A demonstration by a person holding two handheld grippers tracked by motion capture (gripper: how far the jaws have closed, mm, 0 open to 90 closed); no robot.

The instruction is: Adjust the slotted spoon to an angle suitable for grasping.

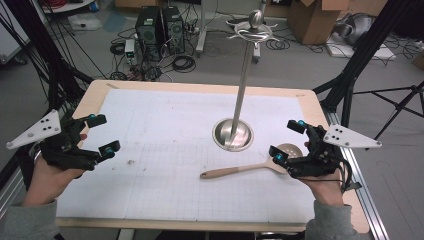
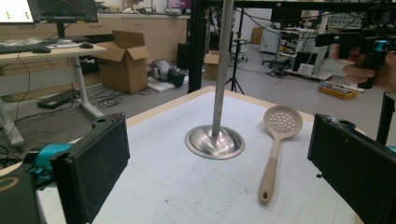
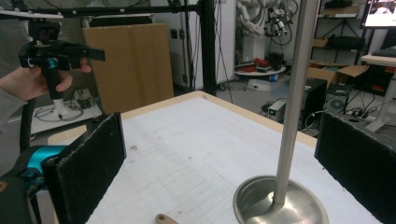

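Slotted spoon (image 1: 250, 168) flat on table (image 1: 165, 195), just in front of metal stand (image 1: 233, 134), bowl toward right gripper (image 1: 288, 141). Left gripper (image 1: 103, 134) well left of stand. Both jaws wide, holding nothing; likely poised for pickup.

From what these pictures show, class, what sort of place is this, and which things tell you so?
Most likely a robotics or engineering lab. Desktop computer towers sit on the floor among loose cables, cardboard boxes stand about, and a white robot arm stands in the background behind the table.
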